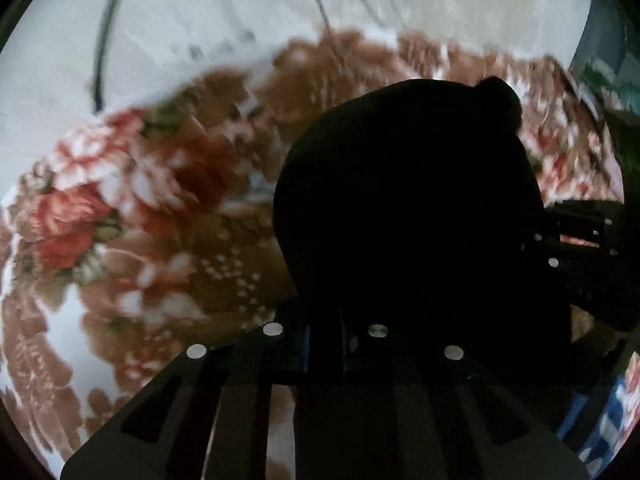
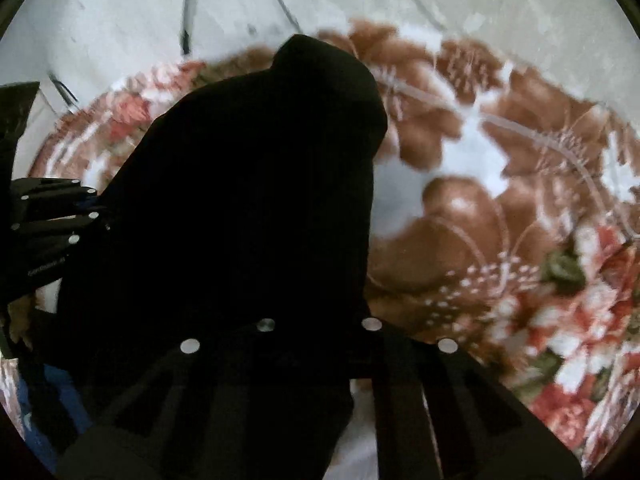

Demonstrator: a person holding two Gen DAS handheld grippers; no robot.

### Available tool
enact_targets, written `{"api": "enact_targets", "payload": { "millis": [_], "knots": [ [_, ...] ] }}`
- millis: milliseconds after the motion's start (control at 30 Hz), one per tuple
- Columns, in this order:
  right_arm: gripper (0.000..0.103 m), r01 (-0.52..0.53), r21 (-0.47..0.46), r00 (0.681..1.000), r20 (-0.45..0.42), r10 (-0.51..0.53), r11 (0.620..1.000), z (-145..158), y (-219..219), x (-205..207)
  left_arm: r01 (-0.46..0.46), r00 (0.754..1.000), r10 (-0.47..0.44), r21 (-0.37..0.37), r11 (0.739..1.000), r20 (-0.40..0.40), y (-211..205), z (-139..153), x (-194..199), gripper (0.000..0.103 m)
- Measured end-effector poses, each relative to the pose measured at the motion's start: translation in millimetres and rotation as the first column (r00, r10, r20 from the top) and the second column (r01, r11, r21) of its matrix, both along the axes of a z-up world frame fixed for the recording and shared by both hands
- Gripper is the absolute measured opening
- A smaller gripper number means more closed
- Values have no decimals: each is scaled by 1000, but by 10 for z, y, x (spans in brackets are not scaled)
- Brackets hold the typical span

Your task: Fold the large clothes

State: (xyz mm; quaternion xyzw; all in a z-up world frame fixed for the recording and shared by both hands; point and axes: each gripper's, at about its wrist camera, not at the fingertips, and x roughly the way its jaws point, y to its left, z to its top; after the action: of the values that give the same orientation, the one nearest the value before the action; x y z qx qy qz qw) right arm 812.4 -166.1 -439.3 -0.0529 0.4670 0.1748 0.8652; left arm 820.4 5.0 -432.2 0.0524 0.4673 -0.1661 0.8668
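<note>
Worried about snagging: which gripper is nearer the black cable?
Left, probably. The cable lies up and left of the left gripper; the right gripper sits farther right. Both are shut on the garment.

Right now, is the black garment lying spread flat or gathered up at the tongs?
Gathered up: the black garment rises in a bunched hump above the floral blanket in both wrist views. Folded neatly or not: cannot tell.

A black garment [image 1: 404, 200] bunches up in front of the left gripper [image 1: 324, 320] — its fingers are lost in the dark cloth. Beneath lies a floral blanket [image 1: 132, 208] — brown, red and white.
</note>
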Motion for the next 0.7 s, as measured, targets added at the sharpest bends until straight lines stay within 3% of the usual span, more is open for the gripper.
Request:
{"api": "enact_targets", "payload": {
  "millis": [133, 333, 533, 700],
  "knots": [
    [9, -3, 54, 998, 64, 0, 999, 497, -126, -337, 18, 998, -16, -34, 999, 61, 20, 430, -335, 9],
    [9, -94, 6, 972, 218, 91, 996, 1108, -4, -1224, 37, 989, -24, -94, 995, 143, 99, 981, -1135, 9],
    [9, -138, 9, 965, 224, 133, 990, 1284, 57, -2043, -4, 991, 29, -185, 983, 134, 249, 1150, -1939, 10],
    [9, -136, 24, 971, 201, 129, 990, 1179, 79, -2655, -28, 991, 58, -226, 974, 123, 310, 1051, -2568, 10]
  ]
}}
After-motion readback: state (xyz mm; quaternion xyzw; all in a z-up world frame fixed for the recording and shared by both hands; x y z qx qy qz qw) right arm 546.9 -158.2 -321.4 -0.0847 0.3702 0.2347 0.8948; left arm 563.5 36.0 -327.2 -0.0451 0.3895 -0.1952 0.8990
